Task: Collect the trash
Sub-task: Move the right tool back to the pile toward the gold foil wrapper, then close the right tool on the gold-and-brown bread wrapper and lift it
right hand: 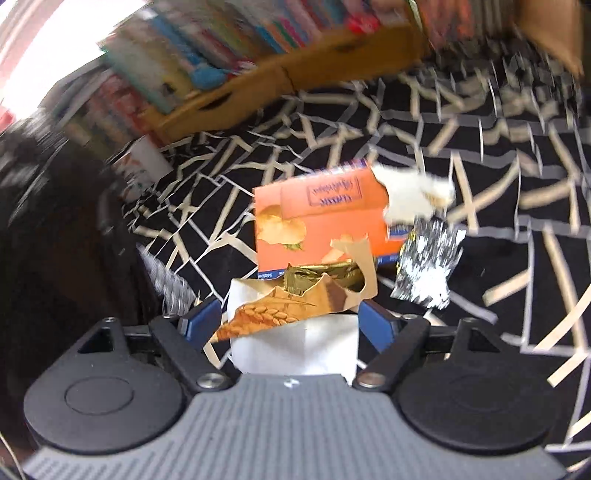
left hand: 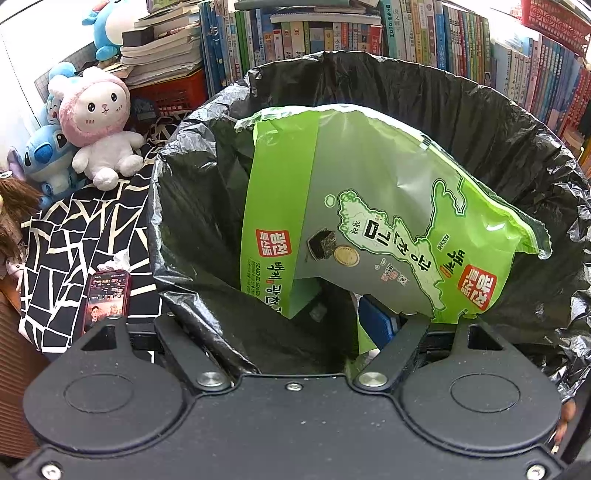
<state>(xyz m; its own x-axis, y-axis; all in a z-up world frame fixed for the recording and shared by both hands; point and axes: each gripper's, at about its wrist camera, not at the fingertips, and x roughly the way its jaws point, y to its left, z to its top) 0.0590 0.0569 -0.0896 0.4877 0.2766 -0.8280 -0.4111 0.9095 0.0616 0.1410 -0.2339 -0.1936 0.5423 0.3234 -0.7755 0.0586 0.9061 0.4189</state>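
Observation:
In the left wrist view a bin lined with a black bag [left hand: 424, 96] fills the frame. A large green seaweed snack bag [left hand: 369, 192] stands tilted inside it. My left gripper [left hand: 291, 325] hovers at the bin's near rim with its jaws wide apart; the right blue finger [left hand: 376, 323] shows, and the liner hides the left one. In the right wrist view my right gripper [right hand: 291, 321] is shut on a torn white carton [right hand: 295, 343] with a wheat print and gold foil [right hand: 317, 278]. Just beyond are an orange box [right hand: 317, 221], a silver wrapper [right hand: 428, 266] and a crumpled tissue [right hand: 413, 195].
A black-and-white patterned cloth [right hand: 480, 147] covers the surface. A phone [left hand: 107, 299] leans left of the bin, with plush toys [left hand: 99, 122] behind it. Rows of books [left hand: 332, 33] stand at the back, and a wooden box of books [right hand: 288, 70] sits on the cloth. The right view is blurred.

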